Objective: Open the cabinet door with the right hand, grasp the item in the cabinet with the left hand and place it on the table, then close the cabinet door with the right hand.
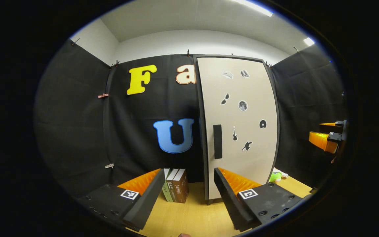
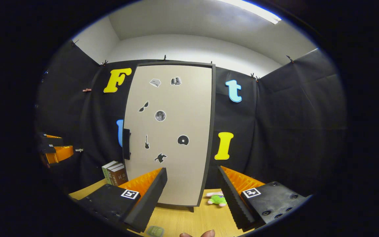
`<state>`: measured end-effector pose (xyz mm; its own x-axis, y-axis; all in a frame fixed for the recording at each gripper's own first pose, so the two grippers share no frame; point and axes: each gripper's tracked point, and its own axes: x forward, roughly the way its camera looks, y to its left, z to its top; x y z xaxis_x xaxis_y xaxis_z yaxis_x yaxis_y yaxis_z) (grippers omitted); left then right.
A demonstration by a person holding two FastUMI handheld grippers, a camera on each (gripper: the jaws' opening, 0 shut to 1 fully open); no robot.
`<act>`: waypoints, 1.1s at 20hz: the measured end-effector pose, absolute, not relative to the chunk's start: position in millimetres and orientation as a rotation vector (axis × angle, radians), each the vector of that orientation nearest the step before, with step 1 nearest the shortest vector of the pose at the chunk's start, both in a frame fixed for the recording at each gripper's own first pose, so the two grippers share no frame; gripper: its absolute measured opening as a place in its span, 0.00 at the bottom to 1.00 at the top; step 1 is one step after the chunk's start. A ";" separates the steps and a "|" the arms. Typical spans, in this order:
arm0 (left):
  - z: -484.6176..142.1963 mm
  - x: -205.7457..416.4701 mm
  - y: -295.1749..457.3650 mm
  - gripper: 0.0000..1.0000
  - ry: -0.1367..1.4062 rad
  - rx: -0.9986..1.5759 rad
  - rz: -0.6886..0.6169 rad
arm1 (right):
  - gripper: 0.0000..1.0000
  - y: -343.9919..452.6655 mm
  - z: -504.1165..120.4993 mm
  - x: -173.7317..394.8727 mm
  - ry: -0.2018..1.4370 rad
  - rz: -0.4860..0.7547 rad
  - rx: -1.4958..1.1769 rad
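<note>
cabinet door (image 2: pixel 169 135) closed | left gripper (image 1: pixel 187 197) fingers wide, empty | right gripper (image 2: pixel 192 197) fingers wide, empty | green toy (image 2: pixel 217 198) on worktop (image 2: pixel 183 220)

Walls: I face black cloth (image 1: pixel 77 131) clipped up on three sides | above: white wall (image 2: pixel 189 49) and ceiling with strip lights (image 1: pixel 255 6) | below: my wooden table (image 1: pixel 189 217), light-toned.
</note>
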<state>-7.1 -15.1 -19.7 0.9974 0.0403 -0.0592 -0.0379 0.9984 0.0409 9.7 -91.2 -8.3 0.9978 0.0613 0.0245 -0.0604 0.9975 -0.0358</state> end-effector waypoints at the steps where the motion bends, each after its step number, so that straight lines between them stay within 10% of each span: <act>1: -19.6 -7.8 -14.9 0.95 0.059 0.041 0.040 | 0.98 -91.9 -7.7 9.0 -0.026 0.060 -0.033; 22: -19.4 -11.0 -17.6 0.95 0.057 0.049 0.031 | 0.98 -92.3 -6.1 5.3 -0.028 0.064 -0.035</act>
<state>-11.0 -17.6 -19.4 0.9979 0.0328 -0.0564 -0.0300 0.9983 0.0493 5.3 -92.3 -6.1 0.9975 0.0647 0.0272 -0.0637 0.9973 -0.0362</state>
